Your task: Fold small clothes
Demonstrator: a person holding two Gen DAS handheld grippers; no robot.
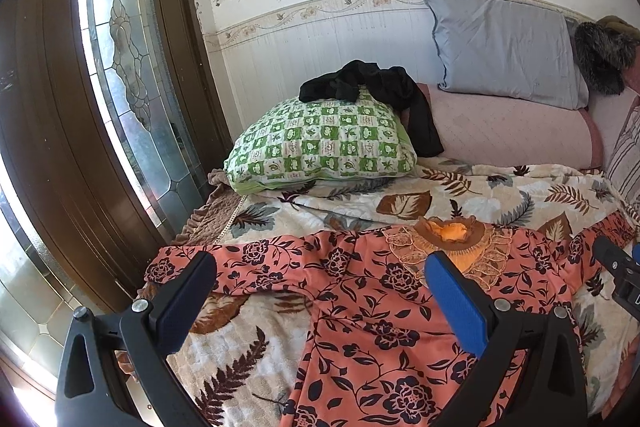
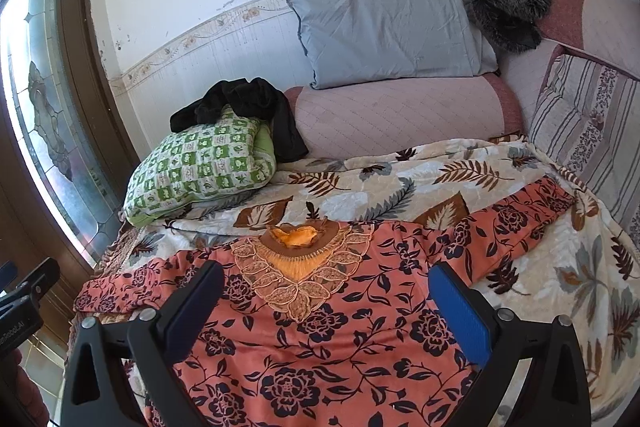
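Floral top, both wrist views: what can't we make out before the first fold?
- Floral top: hem cut off by the bottom edge and the gripper bodies in both views.
- Its sleeve ends: one cuff bunched at the bed edge; the other passes behind the right gripper in the left wrist view.
- Black garment: crumpled on the green pillow, type unclear.
- Both grippers open, holding nothing.
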